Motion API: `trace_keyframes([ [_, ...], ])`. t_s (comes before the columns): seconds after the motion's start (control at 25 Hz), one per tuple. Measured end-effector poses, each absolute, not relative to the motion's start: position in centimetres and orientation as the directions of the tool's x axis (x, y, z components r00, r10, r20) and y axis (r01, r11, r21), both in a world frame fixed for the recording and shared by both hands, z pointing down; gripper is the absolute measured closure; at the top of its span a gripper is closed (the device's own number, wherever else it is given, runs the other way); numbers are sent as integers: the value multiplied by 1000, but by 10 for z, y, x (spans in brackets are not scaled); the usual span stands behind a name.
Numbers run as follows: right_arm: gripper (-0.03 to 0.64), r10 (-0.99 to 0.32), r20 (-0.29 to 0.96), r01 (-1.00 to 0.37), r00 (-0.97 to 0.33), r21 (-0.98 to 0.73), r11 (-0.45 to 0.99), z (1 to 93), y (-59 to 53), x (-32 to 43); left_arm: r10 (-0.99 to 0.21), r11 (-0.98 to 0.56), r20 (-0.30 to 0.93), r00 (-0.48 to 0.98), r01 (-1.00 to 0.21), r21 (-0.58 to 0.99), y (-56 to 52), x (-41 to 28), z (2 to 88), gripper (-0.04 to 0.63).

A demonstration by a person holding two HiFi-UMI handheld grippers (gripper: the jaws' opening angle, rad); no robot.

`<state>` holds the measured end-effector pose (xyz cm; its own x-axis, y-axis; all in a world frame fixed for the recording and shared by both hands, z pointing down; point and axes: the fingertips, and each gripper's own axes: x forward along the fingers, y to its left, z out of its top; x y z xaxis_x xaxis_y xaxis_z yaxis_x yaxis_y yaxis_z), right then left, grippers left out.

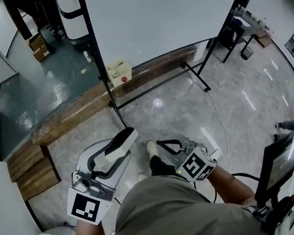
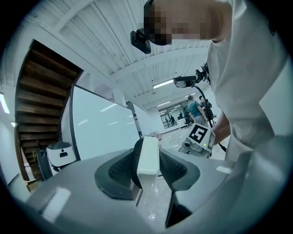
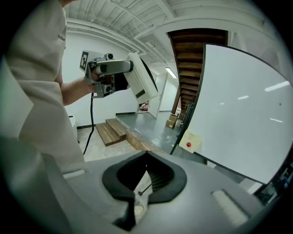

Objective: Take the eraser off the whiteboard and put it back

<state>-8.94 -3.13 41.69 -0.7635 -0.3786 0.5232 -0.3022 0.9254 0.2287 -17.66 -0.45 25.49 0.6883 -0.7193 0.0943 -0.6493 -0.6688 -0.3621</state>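
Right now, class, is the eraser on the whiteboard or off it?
Off: the left tool grips the eraser, well clear of the whiteboard.

An eraser (image 1: pixel 123 142) in the left gripper (image 1: pixel 114 153), right gripper (image 1: pixel 163 144) just beside, both well short of the whiteboard (image 1: pixel 156 20).

A long wooden ledge (image 1: pixel 78 111) borders a raised grey-green floor (image 1: pixel 51 80) above pale polished tiles (image 1: pixel 186 112). A cream box with a red dot (image 1: pixel 119 72) stands just beyond the ledge. Cardboard boxes (image 1: pixel 37 46) sit well behind it, and wooden steps (image 1: pixel 34 169) adjoin its left end. A dark screen (image 1: pixel 282 164) stands far to its right.
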Motion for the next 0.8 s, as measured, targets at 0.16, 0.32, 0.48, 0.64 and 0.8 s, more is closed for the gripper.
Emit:
trace_keyframes([
  [0.16, 615, -375, 516, -300, -770, 226, 927, 419, -49, -93, -720, -669, 109, 685, -644, -371, -29, -180, 262, 430],
  [0.32, 615, -384, 527, -310, -758, 227, 923, 420, -51, -93, -719, -669, 119, 685, -635, -386, -36, -185, 264, 430],
  [0.48, 615, -387, 520, -314, -762, 226, 922, 416, -69, -97, -717, -674, 136, 683, -630, -387, -58, -191, 267, 430],
  [0.64, 615, -399, 509, -329, -762, 227, 917, 417, -112, -91, -714, -678, 149, 684, -622, -391, -103, -188, 270, 430],
  [0.8, 615, -400, 500, -338, -768, 214, 916, 418, -135, -92, -712, -679, 150, 686, -618, -397, -134, -189, 272, 430],
])
